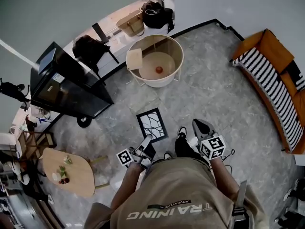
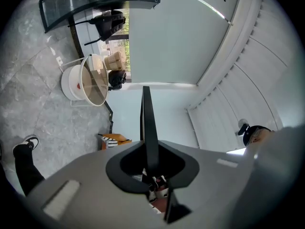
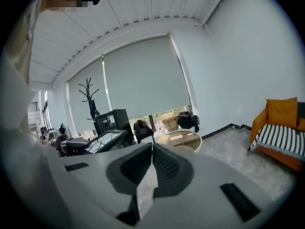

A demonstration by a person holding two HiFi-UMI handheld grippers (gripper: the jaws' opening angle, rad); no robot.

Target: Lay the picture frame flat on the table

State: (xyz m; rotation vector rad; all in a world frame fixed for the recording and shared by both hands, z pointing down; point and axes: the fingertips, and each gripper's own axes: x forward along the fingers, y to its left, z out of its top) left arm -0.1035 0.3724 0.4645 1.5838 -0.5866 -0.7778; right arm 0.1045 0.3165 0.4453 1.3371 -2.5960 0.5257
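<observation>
The picture frame (image 1: 152, 124) is black with a white branching pattern. It hangs above the grey floor in front of the person. My left gripper (image 1: 144, 146) is shut on its near edge. In the left gripper view the frame (image 2: 147, 123) shows edge-on as a thin black strip that rises from between the jaws of the left gripper (image 2: 151, 162). My right gripper (image 1: 198, 125) is to the right of the frame and apart from it. Its jaws in the right gripper view (image 3: 152, 149) stand together with nothing held. The round white table (image 1: 155, 61) with a glass top is farther ahead.
A black cabinet on wheels (image 1: 66, 87) stands to the left. A small wooden side table (image 1: 71, 173) is at the lower left. An orange sofa with a striped cushion (image 1: 271, 78) lines the right side. Bags (image 1: 157, 15) lie behind the round table. The person's shoe (image 1: 181, 132) is below the frame.
</observation>
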